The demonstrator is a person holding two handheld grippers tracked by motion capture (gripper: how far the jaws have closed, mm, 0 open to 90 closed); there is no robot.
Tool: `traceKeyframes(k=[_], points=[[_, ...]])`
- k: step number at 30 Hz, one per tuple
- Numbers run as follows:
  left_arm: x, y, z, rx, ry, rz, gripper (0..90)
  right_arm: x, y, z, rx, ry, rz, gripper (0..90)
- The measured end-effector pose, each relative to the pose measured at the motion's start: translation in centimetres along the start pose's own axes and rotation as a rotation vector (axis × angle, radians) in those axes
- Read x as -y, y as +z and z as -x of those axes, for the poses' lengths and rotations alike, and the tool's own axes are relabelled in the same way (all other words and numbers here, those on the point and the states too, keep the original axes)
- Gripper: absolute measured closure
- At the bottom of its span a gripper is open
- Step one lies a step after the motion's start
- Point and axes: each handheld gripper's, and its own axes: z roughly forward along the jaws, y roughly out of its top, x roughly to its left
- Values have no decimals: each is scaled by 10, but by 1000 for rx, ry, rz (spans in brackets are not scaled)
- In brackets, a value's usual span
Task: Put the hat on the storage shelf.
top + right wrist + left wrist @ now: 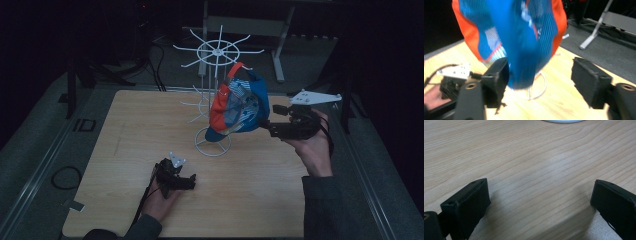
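- Dark room surrounded your wooden table [125,150].
- Your cap [240,107] already hung on the white rack [218,52].
- Right gripper [272,122] was spread wide beside it, released.
- Left gripper [192,181] rested agape, empty; withdrawing remained.

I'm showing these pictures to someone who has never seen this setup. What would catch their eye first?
Most striking is the bright orange and blue cap hanging on the white wire rack at the far middle of the wooden table. The right gripper is at the cap's right side with its jaws apart. The left gripper rests low on the table near the front, jaws wide apart over bare wood.
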Motion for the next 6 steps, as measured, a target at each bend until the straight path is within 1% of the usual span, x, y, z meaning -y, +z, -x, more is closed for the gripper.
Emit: traceKeyframes(k=[1,6], points=[[0,0,0,0,2,-1,26,5,-1,0,-3,-3,-10,257],[0,0,0,1,2,0,26,12,-4,1,0,3,-19,235]])
